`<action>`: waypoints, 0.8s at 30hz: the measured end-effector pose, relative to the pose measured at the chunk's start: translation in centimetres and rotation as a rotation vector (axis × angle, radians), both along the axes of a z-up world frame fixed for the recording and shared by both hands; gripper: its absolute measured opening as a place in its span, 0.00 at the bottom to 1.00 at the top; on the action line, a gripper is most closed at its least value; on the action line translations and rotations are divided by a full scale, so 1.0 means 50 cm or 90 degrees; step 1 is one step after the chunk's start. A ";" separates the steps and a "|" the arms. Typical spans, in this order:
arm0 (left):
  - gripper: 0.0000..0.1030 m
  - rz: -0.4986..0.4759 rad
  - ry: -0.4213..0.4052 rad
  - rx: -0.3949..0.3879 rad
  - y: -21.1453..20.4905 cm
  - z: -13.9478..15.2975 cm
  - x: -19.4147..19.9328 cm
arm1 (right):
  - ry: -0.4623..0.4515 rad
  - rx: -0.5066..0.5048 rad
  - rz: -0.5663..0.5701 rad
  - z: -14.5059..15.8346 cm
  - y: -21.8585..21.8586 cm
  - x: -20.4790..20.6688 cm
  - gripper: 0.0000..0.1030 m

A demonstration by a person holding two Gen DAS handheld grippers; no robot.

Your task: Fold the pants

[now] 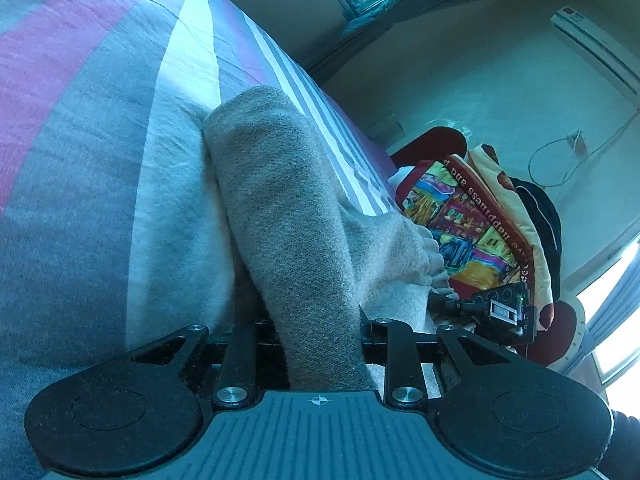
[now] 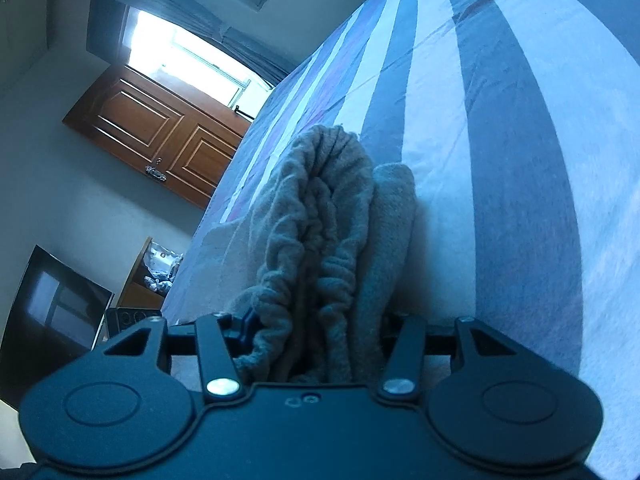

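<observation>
Left wrist view: pants [image 1: 292, 216] hide the left tongs [image 1: 320, 344] tips; clamped on cloth.
Right tongs [image 2: 316, 340]: tips buried, gripping waistband.
Writing: pillow [image 1: 472, 216] reads "happiness and".

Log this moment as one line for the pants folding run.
left gripper: shut on pants | right gripper: shut on pants waistband | pants over striped bedsheet

- colourful cushion [image 1: 472, 216], left wrist view: upside-down lettering along its dark red border reads "happiness and", the rest cut off or too small
- wall air conditioner [image 1: 596, 46]: red badge, illegible
- right wrist view: no readable text
</observation>
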State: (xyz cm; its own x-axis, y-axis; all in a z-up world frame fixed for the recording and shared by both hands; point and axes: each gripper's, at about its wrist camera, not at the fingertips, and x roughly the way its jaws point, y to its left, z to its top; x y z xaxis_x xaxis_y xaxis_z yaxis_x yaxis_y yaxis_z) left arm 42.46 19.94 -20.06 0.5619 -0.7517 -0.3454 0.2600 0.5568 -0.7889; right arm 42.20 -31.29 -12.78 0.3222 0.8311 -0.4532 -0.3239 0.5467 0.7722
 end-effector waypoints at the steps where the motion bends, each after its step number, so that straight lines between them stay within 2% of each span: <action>1: 0.27 0.000 0.000 0.000 0.000 0.000 0.000 | 0.001 0.000 -0.002 0.000 0.003 0.002 0.47; 7: 0.27 0.003 -0.001 -0.001 -0.002 0.000 -0.001 | -0.001 -0.018 -0.005 0.009 0.018 0.000 0.48; 10: 0.27 0.006 -0.001 -0.020 0.002 -0.010 -0.001 | 0.006 -0.021 -0.010 0.014 0.025 0.000 0.51; 13: 0.29 0.013 -0.006 -0.003 -0.005 -0.005 -0.006 | 0.005 -0.039 -0.019 0.024 0.039 -0.007 0.55; 15: 0.34 0.023 -0.005 -0.001 -0.003 -0.002 -0.018 | 0.009 -0.052 -0.029 0.031 0.043 -0.011 0.60; 18: 0.41 0.044 0.003 0.011 0.009 0.005 -0.052 | 0.005 -0.083 -0.049 0.052 0.047 -0.023 0.79; 19: 0.44 0.051 0.006 0.023 0.010 0.011 -0.066 | 0.002 -0.094 -0.066 0.060 0.042 -0.029 0.89; 20: 0.49 0.058 0.006 0.040 0.008 0.019 -0.081 | 0.001 -0.109 -0.096 0.069 0.034 -0.037 0.94; 22: 0.58 0.079 0.011 0.076 0.000 0.038 -0.110 | -0.007 -0.149 -0.150 0.091 0.022 -0.059 0.98; 24: 0.67 0.109 0.006 0.105 -0.011 0.059 -0.141 | -0.028 -0.186 -0.171 0.112 0.018 -0.087 0.99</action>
